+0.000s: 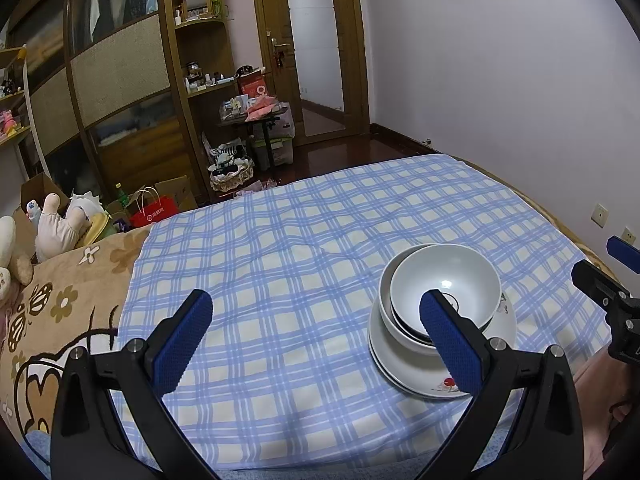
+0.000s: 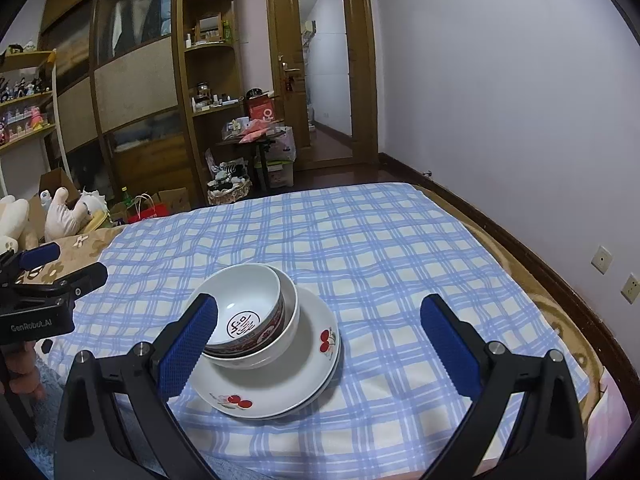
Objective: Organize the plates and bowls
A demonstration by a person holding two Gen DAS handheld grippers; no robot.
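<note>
1. The landmark is the stack of dishes on the blue-and-cream checked cloth (image 2: 360,240), which is spread over a bed. Everything below is placed relative to that stack.
2. At the bottom of the stack lie two plates (image 2: 296,384), the upper one painted with red cherries, the lower one showing only as a rim at the near right edge.
3. On the plates sits a plain white bowl (image 2: 291,322), and nested inside it a smaller bowl (image 2: 244,300) with a red patterned outer band and a round black mark on its inner floor. Both bowls sit toward the left of the plates in the right wrist view, and the inner one tilts slightly.
4. The left gripper (image 1: 316,338) is spread wide with nothing between its blue pads. It is to the left of the stack, its right finger (image 1: 450,344) crossing in front of the bowls; whether it touches them cannot be told.
5. The right gripper (image 2: 318,344) is likewise wide open and empty. Its left finger (image 2: 188,346) overlaps the near left edge of the stack; contact there is also unclear.
6. Left of the stack, beyond the cloth's edge, a brown flowered blanket (image 1: 52,304) carries plush toys (image 1: 56,226).
7. Behind the stack, past the foot of the bed, stand a wooden wardrobe (image 2: 132,92) and a door (image 2: 324,68).
</note>
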